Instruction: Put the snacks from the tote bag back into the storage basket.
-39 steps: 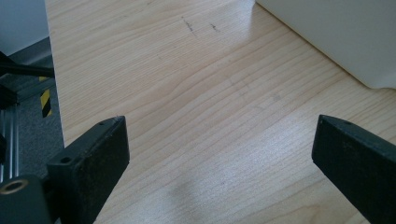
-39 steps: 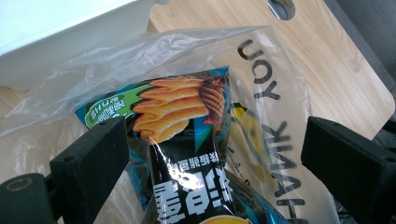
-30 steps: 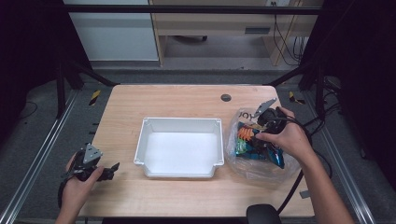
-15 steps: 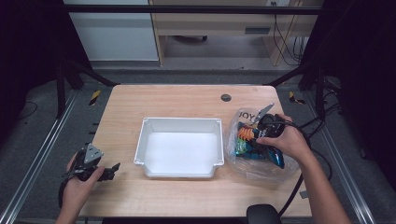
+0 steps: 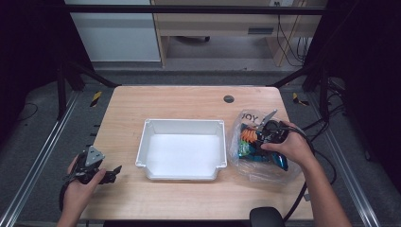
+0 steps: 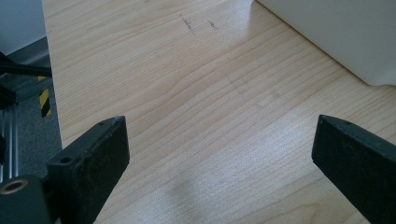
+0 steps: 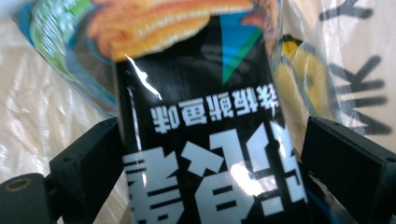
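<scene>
Our right gripper (image 5: 257,137), mid-right, has its jaws partly open around a black snack pack (image 7: 205,140) in the clear bag (image 5: 246,118), ready to pinch. Our left gripper (image 5: 113,171) waits wide open, empty, lower left on the counter (image 5: 189,101).

We see a light wooden bench (image 5: 189,101) on grey floor (image 5: 42,137), framed by dark posts; behind it stand a pale cabinet (image 5: 113,35) and a wooden desk (image 5: 217,21).

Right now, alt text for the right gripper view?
A black snack packet with white characters and orange food art fills the frame, sitting between the two black jaws of the right tongs, which stand apart at either side of it. Around it is a crinkled clear plastic bag with black lettering.
</scene>
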Available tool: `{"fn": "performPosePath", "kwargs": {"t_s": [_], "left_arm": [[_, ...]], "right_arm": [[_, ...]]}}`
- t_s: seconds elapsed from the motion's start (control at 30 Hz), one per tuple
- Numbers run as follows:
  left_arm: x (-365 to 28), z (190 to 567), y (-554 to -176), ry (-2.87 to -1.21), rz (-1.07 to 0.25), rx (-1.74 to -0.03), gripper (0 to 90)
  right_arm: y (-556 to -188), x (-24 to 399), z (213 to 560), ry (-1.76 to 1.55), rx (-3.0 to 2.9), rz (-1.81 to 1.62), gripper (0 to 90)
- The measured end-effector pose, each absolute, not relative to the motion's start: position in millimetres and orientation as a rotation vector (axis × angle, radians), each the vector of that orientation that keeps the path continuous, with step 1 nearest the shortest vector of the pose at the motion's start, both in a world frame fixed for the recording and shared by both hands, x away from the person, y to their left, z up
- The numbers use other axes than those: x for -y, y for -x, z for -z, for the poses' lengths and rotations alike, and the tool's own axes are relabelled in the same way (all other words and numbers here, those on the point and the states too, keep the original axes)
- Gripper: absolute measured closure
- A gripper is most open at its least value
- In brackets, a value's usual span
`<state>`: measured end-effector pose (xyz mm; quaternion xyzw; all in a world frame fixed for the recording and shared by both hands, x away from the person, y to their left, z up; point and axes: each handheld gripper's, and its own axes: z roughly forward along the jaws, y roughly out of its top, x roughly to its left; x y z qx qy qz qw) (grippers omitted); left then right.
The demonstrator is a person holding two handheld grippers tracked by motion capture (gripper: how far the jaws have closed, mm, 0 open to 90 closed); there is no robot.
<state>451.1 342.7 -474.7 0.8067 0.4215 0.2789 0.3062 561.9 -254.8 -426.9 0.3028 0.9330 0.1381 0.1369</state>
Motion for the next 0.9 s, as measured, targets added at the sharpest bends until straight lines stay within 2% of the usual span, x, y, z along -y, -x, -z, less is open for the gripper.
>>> {"fn": "performPosePath", "kwargs": {"t_s": [0.27,0.6,0.9], "left_arm": [[-343.2,474.9,-451.2,-2.136,-0.737,-1.118,3.8],[-343.1,474.6,-451.0,-2.136,-0.739,-1.116,3.8],[-343.3,474.4,-450.6,-2.137,-0.739,-1.115,3.9]], "right_arm": [[-562.1,254.8,433.4,-0.865,-2.700,-0.392,7.5],[-559.5,255.4,434.8,-0.827,-2.707,-0.383,19.7],[-555.4,255.0,433.8,-0.795,-2.719,-0.375,26.7]]}}
